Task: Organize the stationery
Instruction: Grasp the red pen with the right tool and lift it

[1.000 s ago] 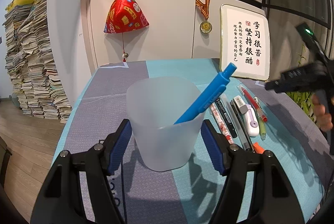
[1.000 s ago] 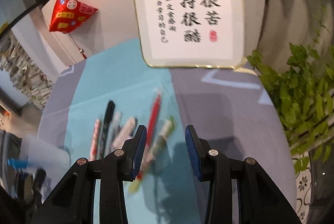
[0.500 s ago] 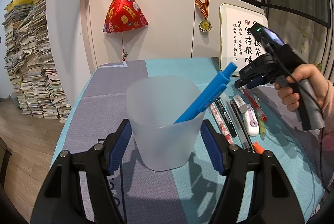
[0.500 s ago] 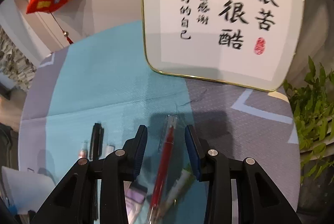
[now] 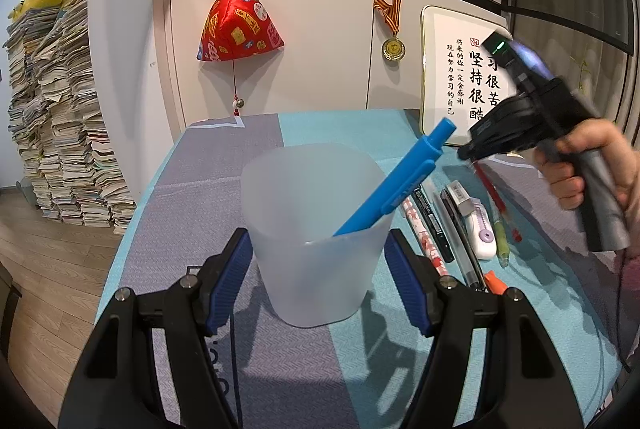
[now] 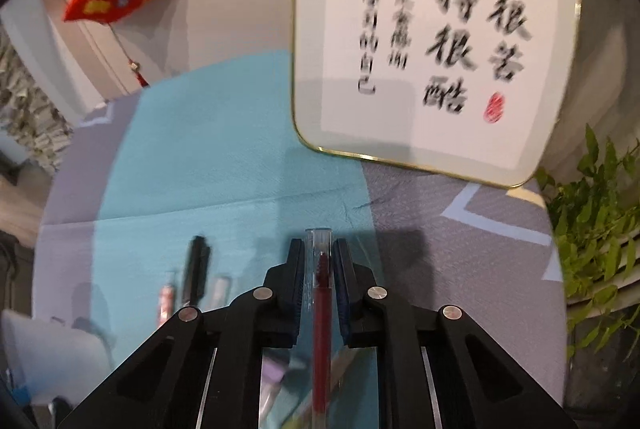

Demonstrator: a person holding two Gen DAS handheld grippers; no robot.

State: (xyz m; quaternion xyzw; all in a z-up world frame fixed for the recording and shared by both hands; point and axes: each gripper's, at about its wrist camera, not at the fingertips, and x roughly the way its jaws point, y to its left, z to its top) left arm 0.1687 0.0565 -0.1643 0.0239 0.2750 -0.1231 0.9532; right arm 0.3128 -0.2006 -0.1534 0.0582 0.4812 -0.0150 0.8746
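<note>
A frosted plastic cup [image 5: 316,229] stands on the table between the pads of my left gripper [image 5: 320,281], which clamp its sides. A blue pen [image 5: 396,185] leans inside it. My right gripper [image 6: 319,273] has closed on the top end of a red pen with a clear cap [image 6: 320,293]. The red pen also shows in the left wrist view [image 5: 494,197], lying on the table with its far end under the right gripper [image 5: 468,153]. Several pens [image 5: 432,225] and a white correction tape [image 5: 480,229] lie in a row beside the cup.
A framed calligraphy board [image 6: 432,41] leans on the wall behind the pens. A green plant [image 6: 592,209] is at the right edge. A red hanging ornament [image 5: 238,25] and a medal [image 5: 393,47] hang on the cabinet. Stacks of paper [image 5: 52,117] stand left of the table.
My right gripper has moved down and forward over the red pen and its jaws have closed on the pen's capped end. The left gripper and cup have stayed still.
</note>
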